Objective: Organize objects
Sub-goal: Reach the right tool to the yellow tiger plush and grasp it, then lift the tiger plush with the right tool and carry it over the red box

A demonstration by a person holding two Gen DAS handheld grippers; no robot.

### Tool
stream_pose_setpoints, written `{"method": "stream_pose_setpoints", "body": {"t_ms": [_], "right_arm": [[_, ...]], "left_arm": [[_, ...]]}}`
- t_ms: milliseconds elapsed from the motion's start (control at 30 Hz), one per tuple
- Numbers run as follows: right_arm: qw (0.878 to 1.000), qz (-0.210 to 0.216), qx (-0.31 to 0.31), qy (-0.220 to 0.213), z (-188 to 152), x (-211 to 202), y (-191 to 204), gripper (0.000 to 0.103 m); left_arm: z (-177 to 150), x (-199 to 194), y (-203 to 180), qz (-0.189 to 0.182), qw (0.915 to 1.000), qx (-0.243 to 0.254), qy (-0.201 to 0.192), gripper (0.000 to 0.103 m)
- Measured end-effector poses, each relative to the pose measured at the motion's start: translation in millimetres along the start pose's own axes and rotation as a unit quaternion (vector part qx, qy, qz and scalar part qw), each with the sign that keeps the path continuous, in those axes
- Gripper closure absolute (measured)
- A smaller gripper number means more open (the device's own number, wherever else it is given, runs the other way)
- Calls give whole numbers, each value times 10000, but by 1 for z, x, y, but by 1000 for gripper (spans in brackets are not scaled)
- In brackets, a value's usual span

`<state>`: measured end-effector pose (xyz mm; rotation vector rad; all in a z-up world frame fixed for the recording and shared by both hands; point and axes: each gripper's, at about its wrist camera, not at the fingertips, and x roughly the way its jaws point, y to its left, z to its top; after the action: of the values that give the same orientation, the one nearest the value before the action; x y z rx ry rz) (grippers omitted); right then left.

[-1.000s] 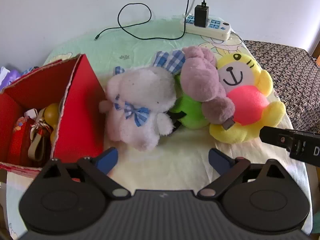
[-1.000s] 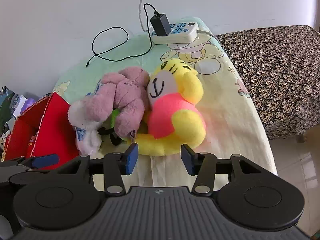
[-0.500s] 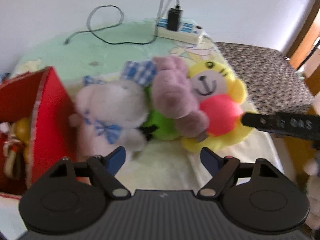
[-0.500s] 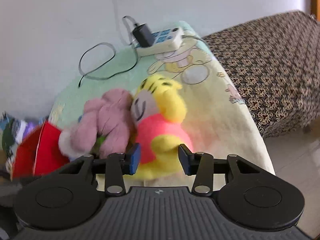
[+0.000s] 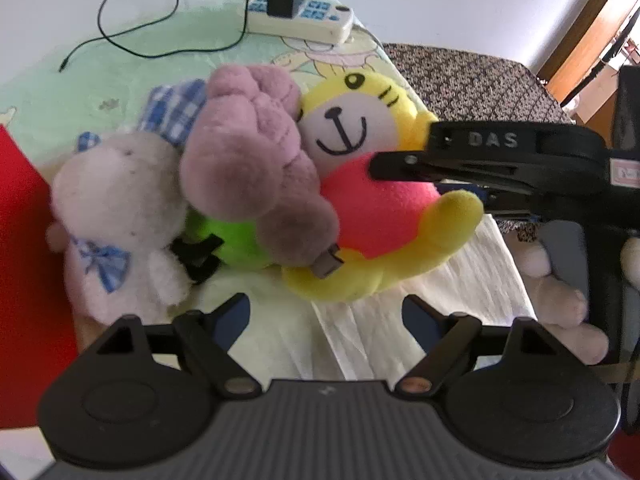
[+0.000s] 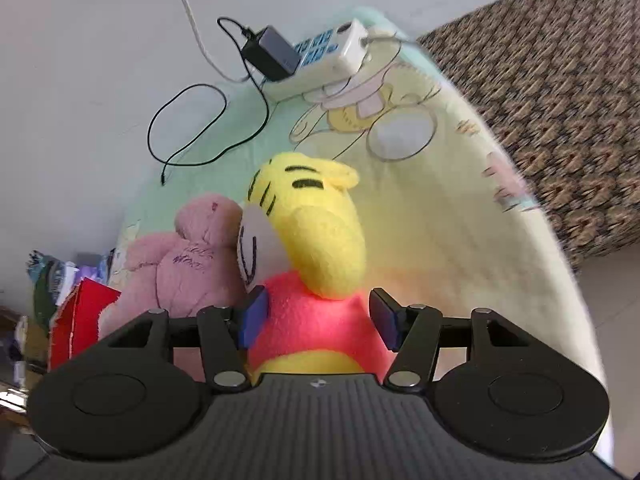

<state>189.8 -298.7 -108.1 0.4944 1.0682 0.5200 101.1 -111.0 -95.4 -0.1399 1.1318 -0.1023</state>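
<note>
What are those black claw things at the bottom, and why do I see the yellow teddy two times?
They are two grabbing tools a person holds, each with its own camera, so you get two pictures. The left gripper is open and holds nothing. The right gripper has its open fingers on either side of the yellow tiger toy, not squeezing yet. Beside it on the blanket lie a pink plush, a white bunny and a red box.

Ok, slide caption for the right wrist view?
Open right gripper straddling the yellow plush's pink belly, purple plush alongside.
</note>
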Motion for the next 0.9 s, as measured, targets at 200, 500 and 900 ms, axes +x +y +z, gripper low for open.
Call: {"method": "stream_pose_setpoints", "body": {"t_ms": [200,500,900], "right_arm": [[9993,328,147,49,2,2,-8,56],[9992,266,258,130,-13,-36,-18,63],[9988,-206,422,157,-65,-93,-25,63]], "left_arm": [[6,14,0,-41,9999,12,112,20],[-4,22,-18,-455,9974,519,229,12],[-35,24,-53,-1271,9828,1186,619,9]]}}
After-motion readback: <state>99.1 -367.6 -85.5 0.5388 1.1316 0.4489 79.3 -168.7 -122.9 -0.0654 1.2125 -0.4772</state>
